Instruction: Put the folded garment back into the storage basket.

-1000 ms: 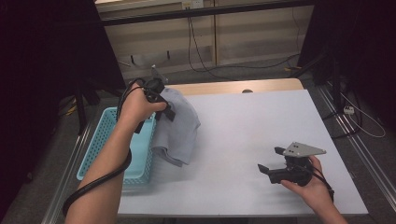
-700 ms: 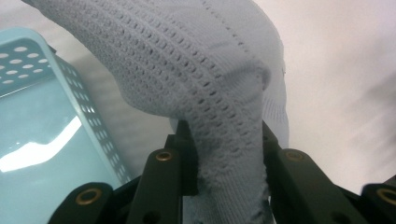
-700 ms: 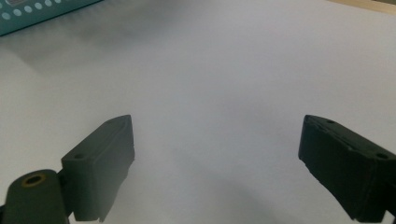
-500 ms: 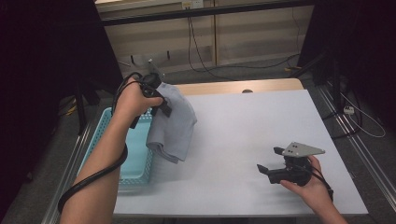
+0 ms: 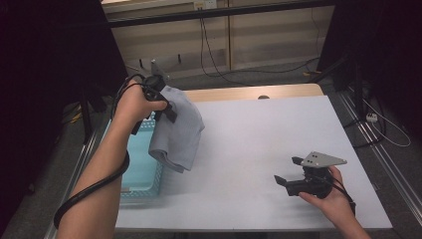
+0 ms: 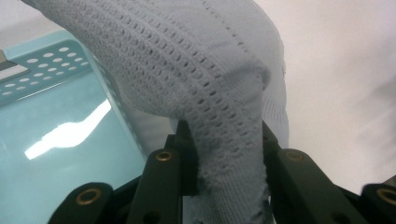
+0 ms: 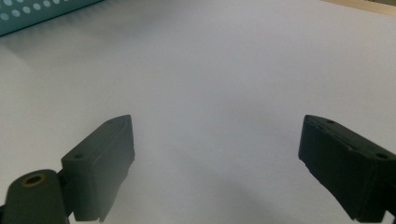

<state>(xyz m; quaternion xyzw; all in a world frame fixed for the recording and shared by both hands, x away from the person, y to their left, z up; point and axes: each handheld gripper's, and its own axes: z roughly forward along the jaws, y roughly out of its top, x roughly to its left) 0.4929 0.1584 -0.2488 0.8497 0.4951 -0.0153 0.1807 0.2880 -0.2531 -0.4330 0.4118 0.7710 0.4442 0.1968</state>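
A pale grey knitted garment hangs in the air over the table's left edge, above the near rim of a turquoise basket. My left gripper is shut on a bunched fold of the garment at its top; the knit is pinched between the two black jaws. My right gripper rests low over the white table at the front right, open, with nothing between its fingers. Bare table lies ahead of it.
The turquoise basket stands off the table's left side, its perforated wall visible far off. A wooden strip runs along the table's far edge. Metal rails flank the table, and cables lie on the floor behind.
My left hand has lifted the garment up and slightly back, so it now hangs free of the table. The right gripper has stayed where it was.
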